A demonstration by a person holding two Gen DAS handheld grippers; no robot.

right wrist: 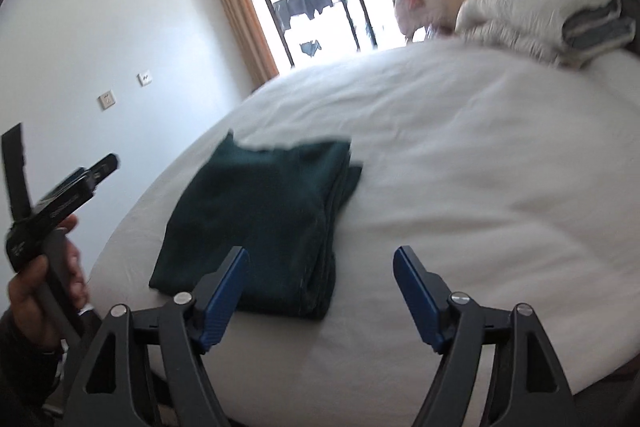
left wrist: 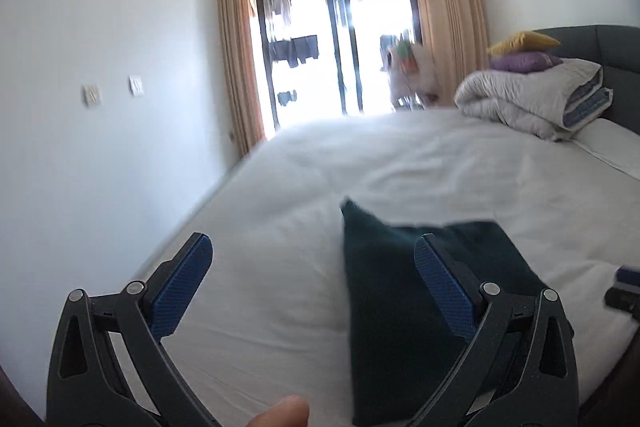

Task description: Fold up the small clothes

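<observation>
A dark green garment (right wrist: pixel 264 223) lies folded into a flat rectangle on the white bed sheet (right wrist: pixel 460 155). My right gripper (right wrist: pixel 320 259) hovers open just in front of its near edge, nothing between the blue pads. In the left wrist view the same garment (left wrist: pixel 396 299) sits below and right of centre, partly behind one fingertip. My left gripper (left wrist: pixel 314 247) is open above the sheet (left wrist: pixel 400 163), empty. In the right wrist view the left gripper shows at the far left edge, held by a hand (right wrist: pixel 40 275).
A folded grey quilt (left wrist: pixel 536 95) with purple and yellow cushions (left wrist: pixel 524 51) sits at the bed's far right by the dark headboard (left wrist: pixel 608 43). Beyond the bed is a glass door (left wrist: pixel 332 39) with beige curtains. A white wall (left wrist: pixel 100 67) runs along the left.
</observation>
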